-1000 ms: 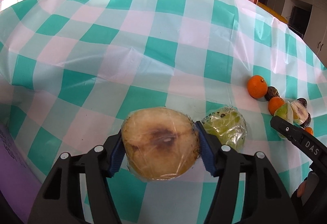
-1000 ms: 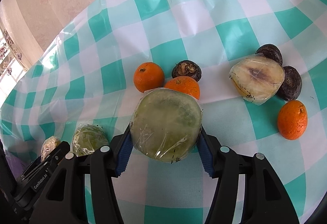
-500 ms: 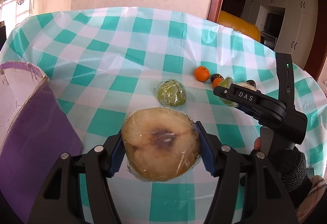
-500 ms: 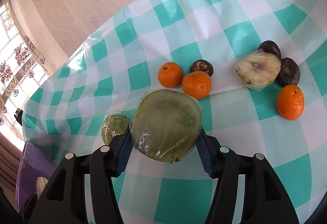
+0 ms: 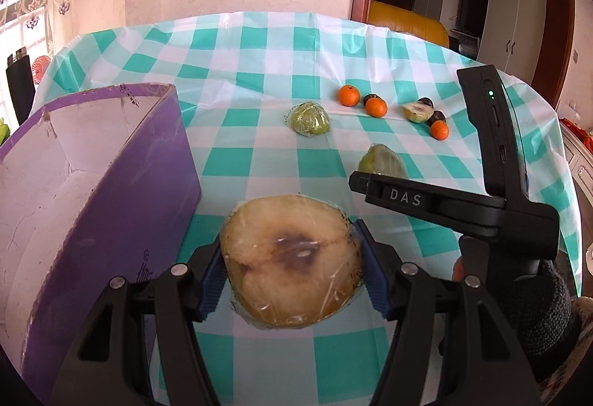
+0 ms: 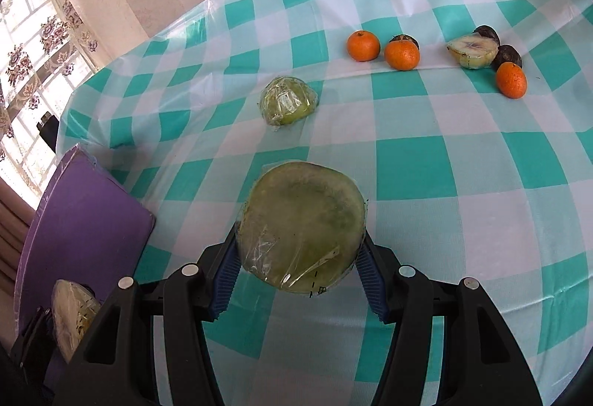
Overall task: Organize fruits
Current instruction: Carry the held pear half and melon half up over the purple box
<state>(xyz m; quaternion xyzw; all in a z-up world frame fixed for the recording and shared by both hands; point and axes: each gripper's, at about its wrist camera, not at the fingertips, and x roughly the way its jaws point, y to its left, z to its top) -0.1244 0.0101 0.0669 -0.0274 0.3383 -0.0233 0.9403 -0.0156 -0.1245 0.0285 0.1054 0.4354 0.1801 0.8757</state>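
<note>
My left gripper (image 5: 291, 269) is shut on a plastic-wrapped browned pear half (image 5: 292, 258), held above the table beside the purple box (image 5: 122, 206). My right gripper (image 6: 298, 269) is shut on a wrapped green pear half (image 6: 302, 224), also held above the table; this pear also shows in the left wrist view (image 5: 381, 161). A wrapped green fruit piece (image 6: 287, 100) lies on the checked cloth. Further back lie three oranges (image 6: 363, 45), another wrapped pear half (image 6: 472, 52) and dark round fruits (image 6: 507, 54).
The purple box, open with a white inside (image 5: 44, 191), stands at the left near the table edge; it also shows in the right wrist view (image 6: 81, 220). The right tool's black body (image 5: 481, 191) crosses the right side. The teal checked tablecloth (image 6: 444, 165) covers a round table.
Both grippers have pulled back and up from the fruit group toward the purple box, each keeping its wrapped pear half. The box now fills the left of the left wrist view.
</note>
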